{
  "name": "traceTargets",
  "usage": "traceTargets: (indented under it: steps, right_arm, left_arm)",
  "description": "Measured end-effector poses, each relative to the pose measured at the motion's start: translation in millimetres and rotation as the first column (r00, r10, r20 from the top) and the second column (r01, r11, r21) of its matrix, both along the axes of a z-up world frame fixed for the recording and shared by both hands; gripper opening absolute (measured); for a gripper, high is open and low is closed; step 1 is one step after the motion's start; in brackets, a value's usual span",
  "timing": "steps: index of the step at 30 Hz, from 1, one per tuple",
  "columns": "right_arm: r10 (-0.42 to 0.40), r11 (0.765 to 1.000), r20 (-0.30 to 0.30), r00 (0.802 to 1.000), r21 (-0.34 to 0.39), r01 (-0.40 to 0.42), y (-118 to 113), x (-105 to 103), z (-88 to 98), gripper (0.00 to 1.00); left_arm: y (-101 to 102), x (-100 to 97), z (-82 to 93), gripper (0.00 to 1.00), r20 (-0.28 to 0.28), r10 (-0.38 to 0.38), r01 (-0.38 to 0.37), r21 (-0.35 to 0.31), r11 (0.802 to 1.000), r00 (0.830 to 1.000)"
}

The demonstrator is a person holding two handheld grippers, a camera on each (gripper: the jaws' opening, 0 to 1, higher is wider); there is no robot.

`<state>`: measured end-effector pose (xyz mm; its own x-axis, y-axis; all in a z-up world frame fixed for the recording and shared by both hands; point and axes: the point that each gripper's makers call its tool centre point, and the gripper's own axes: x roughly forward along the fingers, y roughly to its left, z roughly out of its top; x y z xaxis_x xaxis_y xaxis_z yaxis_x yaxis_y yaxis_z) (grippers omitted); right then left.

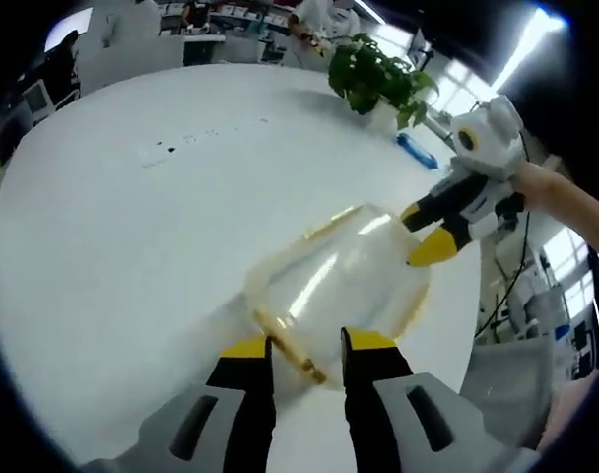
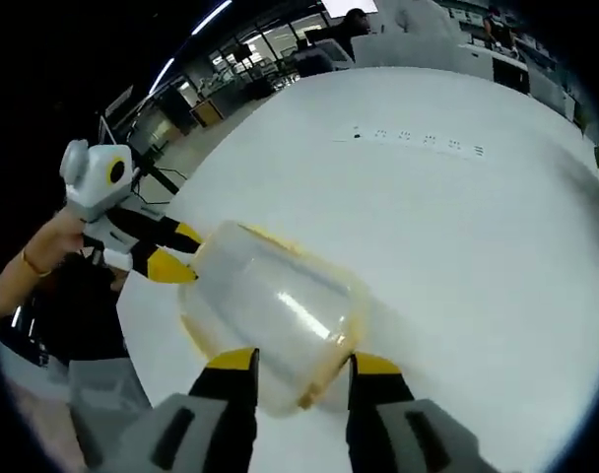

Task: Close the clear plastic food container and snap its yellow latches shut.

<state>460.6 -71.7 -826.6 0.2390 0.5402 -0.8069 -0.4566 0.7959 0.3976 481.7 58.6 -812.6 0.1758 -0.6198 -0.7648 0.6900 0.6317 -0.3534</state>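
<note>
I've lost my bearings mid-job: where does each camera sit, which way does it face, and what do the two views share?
Left gripper view: rides the left gripper, looking across the clear container toward the potted plant; the right gripper and a forearm enter from the right.
Right gripper view: rides the right gripper, facing the container from the opposite end; the left gripper and a hand enter from the left.
Shared: the container on the white table, with a gripper at each end.
</note>
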Motion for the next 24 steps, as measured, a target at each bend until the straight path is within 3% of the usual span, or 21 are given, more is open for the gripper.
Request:
traceTargets:
  steps: [5,6,7,10,13,16,21,24]
  right_arm:
    - [-0.020,1.000,0.019,1.000,-0.001,0.020,3,1,1.1,0.35]
    - [-0.035,0.999,0.041,0.999,-0.001,0.035,4,1,2.6,0.36]
    - [0.002,1.000,0.113,0.994,-0.029,0.002,6,6,3.7,0.39]
    - [-0.010,0.999,0.122,0.992,-0.048,0.016,8,6,5.2,0.43]
    - [-0.026,0.998,0.131,0.991,-0.058,0.034,7,9,6.2,0.42]
    - [0.008,0.995,0.198,0.980,-0.102,0.012,2,13,13.0,0.42]
    - [0.159,0.977,0.258,0.953,-0.179,-0.114,10,16,23.2,0.40]
    - [0.167,0.975,0.270,0.948,-0.188,-0.119,14,19,28.1,0.38]
  left_arm:
    - [-1,0.6,0.2,0.23,0.053,-0.024,0.022,0.038,0.999,0.998]
    - [-1,0.5,1.3,0.23,0.074,-0.027,0.024,0.044,0.999,0.997]
    - [-1,1.3,1.5,0.24,0.091,-0.036,0.032,0.048,0.998,0.995]
    - [-2,1.7,2.9,0.25,0.111,-0.033,0.026,0.057,0.998,0.993]
    - [-1,5.3,6.0,0.26,0.178,-0.120,0.101,0.110,0.989,0.977]
    - [4,5.6,11.4,0.24,0.234,-0.189,0.143,0.197,0.970,0.954]
    - [-11,10.3,27.0,0.28,0.268,-0.169,0.138,0.131,0.982,0.948]
    - [-23,10.6,32.8,0.28,0.290,-0.172,0.146,0.107,0.983,0.941]
